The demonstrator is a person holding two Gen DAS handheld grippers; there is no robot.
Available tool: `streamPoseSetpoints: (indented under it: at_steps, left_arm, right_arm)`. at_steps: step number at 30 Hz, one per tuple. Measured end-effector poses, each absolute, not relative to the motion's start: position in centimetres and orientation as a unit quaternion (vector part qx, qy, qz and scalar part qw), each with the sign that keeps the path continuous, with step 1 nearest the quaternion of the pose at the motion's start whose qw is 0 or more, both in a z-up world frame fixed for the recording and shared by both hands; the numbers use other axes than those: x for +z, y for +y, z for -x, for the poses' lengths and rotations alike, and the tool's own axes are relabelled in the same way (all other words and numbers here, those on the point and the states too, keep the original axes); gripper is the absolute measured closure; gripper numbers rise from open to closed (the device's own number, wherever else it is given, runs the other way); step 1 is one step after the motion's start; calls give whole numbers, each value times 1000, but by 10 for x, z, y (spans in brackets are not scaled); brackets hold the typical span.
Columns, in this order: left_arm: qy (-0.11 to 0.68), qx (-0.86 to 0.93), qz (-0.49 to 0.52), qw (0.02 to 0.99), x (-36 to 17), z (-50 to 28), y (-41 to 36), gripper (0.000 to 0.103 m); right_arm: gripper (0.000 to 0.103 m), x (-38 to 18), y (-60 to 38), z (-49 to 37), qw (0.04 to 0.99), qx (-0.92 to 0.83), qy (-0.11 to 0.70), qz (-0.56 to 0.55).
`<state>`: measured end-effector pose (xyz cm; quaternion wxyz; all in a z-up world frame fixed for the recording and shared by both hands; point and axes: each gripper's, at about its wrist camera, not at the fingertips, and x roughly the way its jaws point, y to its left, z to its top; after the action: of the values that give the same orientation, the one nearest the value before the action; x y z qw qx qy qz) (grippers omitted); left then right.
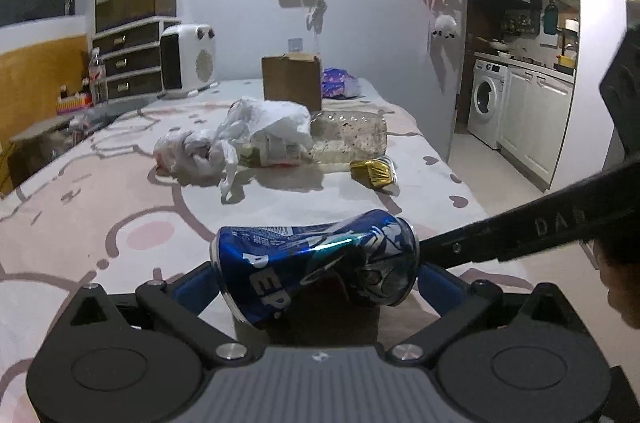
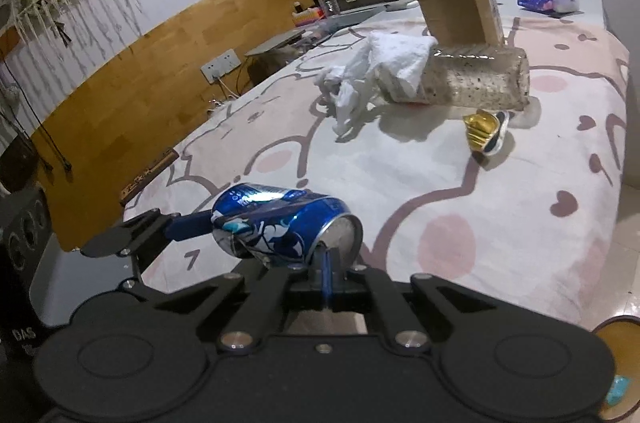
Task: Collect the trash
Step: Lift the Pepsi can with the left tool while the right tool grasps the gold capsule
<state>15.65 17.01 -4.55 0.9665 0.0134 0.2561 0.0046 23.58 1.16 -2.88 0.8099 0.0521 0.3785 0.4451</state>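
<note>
My left gripper [image 1: 316, 277] is shut on a crushed blue Pepsi can [image 1: 316, 263], held sideways above the pink patterned bed cover [image 1: 100, 207]. The can also shows in the right wrist view [image 2: 280, 227], with the left gripper's blue finger [image 2: 188, 225] on its end. My right gripper [image 2: 326, 269] is shut, its blue fingers together just below the can's rim; it holds nothing. Farther on the bed lie crumpled white plastic bags [image 1: 240, 139], a clear plastic bottle [image 1: 348, 135] and a gold wrapper [image 1: 374, 173].
A cardboard box [image 1: 292, 81] and a purple packet [image 1: 340, 83] sit at the bed's far end. A drawer unit [image 1: 132, 59] and white heater [image 1: 188, 57] stand behind. A round bin [image 2: 618, 367] is on the floor at lower right.
</note>
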Motion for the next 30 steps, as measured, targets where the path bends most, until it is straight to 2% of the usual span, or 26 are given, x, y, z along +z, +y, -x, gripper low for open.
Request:
streamPoseSetpoints:
  at_steps: [5, 11, 13, 22, 24, 30]
  left_arm:
    - [244, -2, -50, 969, -50, -155, 161, 0]
    - [269, 4, -89, 959, -63, -162, 153, 0]
    - [287, -1, -87, 954, -66, -167, 153, 0]
    - [274, -5, -35, 961, -61, -165, 167, 0]
    - [267, -10, -25, 963, -60, -164, 170, 5]
    - [261, -4, -5, 965, -58, -164, 175, 5]
  right_arm:
    - [101, -35, 4, -243, 801, 441, 397, -81]
    - [101, -38, -3, -250, 791, 445, 406, -105]
    - [101, -36, -4, -250, 791, 448, 403, -109]
    - [100, -33, 3, -239, 784, 464, 401, -93]
    - [100, -31, 3, -237, 787, 465, 396, -88]
    - [93, -23, -10, -235, 811, 447, 371, -71]
